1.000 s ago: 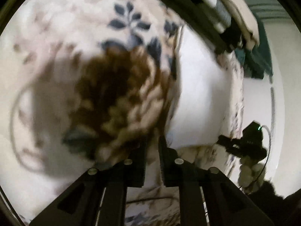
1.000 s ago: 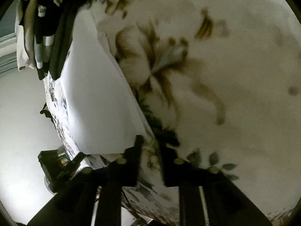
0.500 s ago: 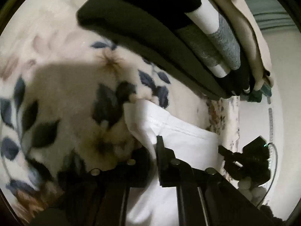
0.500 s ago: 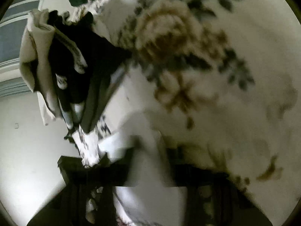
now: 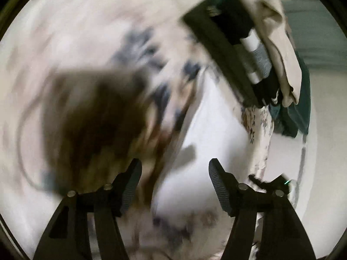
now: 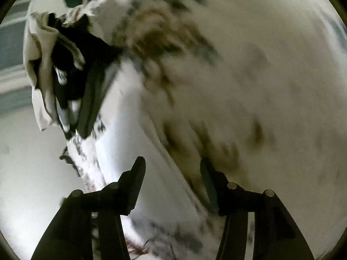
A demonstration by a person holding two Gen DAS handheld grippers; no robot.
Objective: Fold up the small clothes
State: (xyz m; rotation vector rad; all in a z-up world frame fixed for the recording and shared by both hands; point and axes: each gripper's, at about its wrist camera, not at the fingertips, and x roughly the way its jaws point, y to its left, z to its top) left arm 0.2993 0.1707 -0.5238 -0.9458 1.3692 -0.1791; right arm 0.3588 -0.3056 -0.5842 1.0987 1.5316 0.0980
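Observation:
A white garment [image 5: 214, 130] lies flat on the flowered bedspread [image 5: 86, 43]. My left gripper [image 5: 174, 175] is open and empty, its fingers straddling the garment's left edge. The right wrist view shows the same white garment [image 6: 128, 117] on the bedspread [image 6: 271, 75]. My right gripper [image 6: 171, 173] is open and empty over the garment's right edge. Both views are blurred by motion.
A stack of folded clothes, dark, striped and beige [image 5: 256, 49], sits on the bed beyond the white garment; it also shows in the right wrist view [image 6: 63, 73]. A dark green cloth [image 5: 301, 112] lies behind it. The bed's edge and pale floor [image 6: 26, 162] are close.
Both grippers were shut on the white garment's edge half a second ago. They have now opened and let it go, and the garment lies flat. Both cameras have pulled back.

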